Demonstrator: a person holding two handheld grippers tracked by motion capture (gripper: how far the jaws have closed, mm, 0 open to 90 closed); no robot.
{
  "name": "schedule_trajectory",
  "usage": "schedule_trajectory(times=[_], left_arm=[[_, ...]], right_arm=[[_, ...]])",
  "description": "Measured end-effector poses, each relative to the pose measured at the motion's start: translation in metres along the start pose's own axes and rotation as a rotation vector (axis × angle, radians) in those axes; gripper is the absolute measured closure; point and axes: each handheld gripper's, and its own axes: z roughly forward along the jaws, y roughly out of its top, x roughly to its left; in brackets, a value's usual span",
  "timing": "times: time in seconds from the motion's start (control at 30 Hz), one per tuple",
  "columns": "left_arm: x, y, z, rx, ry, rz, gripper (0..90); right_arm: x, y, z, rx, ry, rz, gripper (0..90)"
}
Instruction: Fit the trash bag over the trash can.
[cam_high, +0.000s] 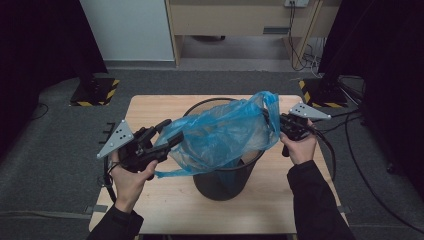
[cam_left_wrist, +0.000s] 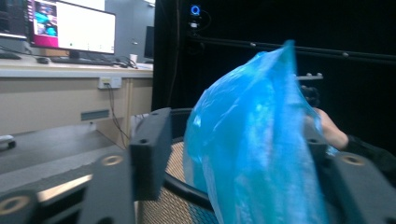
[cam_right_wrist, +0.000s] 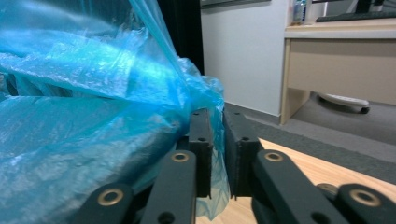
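Stretching the blue bag (cam_high: 220, 132) above the mesh bin (cam_high: 225, 177), my right gripper (cam_high: 276, 126) pinches its edge at three o'clock. My left gripper (cam_high: 172, 139), at nine o'clock, stands wide around plastic; pad contact there is hard to make out. The bag hides most of the bin's rim.

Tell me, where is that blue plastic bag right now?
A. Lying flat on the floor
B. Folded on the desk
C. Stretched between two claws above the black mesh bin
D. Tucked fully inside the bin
C: the blue bag spans from the left claw to the right claw, over the mesh bin.
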Motion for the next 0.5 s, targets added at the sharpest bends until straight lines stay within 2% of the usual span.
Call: schedule_trajectory(times=[0.17,0.27,0.4,0.47,0.5], left_arm=[[0.011,0.003,0.006,-0.014,0.013,-0.036,67.7],[0.015,0.007,0.011,-0.008,0.018,-0.044,75.2],[0.018,0.010,0.015,0.012,0.025,-0.060,79.4],[0.020,0.010,0.016,0.023,0.029,-0.066,80.0],[0.021,0.010,0.017,0.029,0.034,-0.075,80.1]], right_arm=[[-0.007,0.008,-0.010,-0.061,0.001,0.018,64.6],[-0.015,0.014,-0.019,-0.102,0.000,0.009,57.1],[-0.019,0.020,-0.027,-0.164,0.051,-0.016,46.3],[-0.018,0.022,-0.029,-0.186,0.115,-0.017,41.4],[-0.017,0.023,-0.030,-0.191,0.133,-0.027,40.7]])
